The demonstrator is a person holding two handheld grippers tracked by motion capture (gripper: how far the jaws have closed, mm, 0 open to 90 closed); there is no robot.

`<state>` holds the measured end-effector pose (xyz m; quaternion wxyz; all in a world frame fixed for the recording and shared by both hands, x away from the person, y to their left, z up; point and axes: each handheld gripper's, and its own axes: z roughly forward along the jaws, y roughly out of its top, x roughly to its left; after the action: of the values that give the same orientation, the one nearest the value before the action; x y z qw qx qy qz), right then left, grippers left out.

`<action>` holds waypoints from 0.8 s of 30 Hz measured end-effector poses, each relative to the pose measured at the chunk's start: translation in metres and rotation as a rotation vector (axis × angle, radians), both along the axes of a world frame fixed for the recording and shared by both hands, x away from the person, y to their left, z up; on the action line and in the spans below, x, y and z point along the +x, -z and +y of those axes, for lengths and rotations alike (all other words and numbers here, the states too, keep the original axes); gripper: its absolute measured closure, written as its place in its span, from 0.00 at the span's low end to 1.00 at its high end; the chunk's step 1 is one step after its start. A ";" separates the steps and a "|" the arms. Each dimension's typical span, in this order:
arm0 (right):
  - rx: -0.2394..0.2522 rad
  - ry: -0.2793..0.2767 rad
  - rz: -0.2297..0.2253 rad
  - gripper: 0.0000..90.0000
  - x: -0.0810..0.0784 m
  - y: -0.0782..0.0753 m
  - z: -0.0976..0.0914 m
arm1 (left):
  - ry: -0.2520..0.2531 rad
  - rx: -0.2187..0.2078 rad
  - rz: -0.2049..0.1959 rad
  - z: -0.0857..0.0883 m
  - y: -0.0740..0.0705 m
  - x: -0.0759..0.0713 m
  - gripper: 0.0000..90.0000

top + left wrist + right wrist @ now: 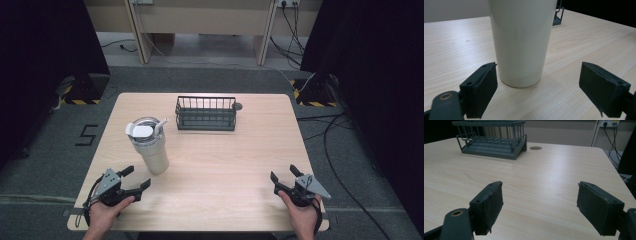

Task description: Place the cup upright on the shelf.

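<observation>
A cream tumbler with a clear lid and a white flip tab stands upright on the left half of the wooden table. My left gripper rests open near the front left corner, just short of the tumbler. Its view has the tumbler's lower body close ahead, between and beyond the jaws. A dark wire basket sits at the back middle, also seen as the basket in the right gripper view. My right gripper is open near the front right corner, with nothing between its jaws.
A small round cable hole lies in the tabletop right of the basket. Cables run across the floor beside the table's right edge. Bare wood stretches between the two grippers.
</observation>
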<state>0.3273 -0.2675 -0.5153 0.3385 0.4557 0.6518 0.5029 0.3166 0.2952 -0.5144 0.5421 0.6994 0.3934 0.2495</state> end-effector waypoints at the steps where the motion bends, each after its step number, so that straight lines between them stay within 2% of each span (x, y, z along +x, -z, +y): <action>1: 0.000 0.000 0.000 0.24 0.000 0.000 0.000 | 0.000 0.000 0.000 0.000 0.000 0.000 0.16; 6: -0.005 0.001 -0.009 0.24 0.000 0.000 0.000 | -0.001 -0.019 -0.009 0.000 -0.004 0.002 0.16; 14: 0.001 -0.002 0.001 0.24 0.001 0.000 -0.001 | 0.002 -0.043 0.010 -0.001 -0.006 0.011 0.16; 24: -0.002 -0.009 0.010 0.24 0.002 0.000 -0.001 | 0.023 -0.023 -0.007 -0.005 -0.009 0.019 0.16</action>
<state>0.3291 -0.2681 -0.5152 0.3335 0.4550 0.6560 0.5014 0.3357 0.2903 -0.5051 0.5544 0.6966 0.3865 0.2409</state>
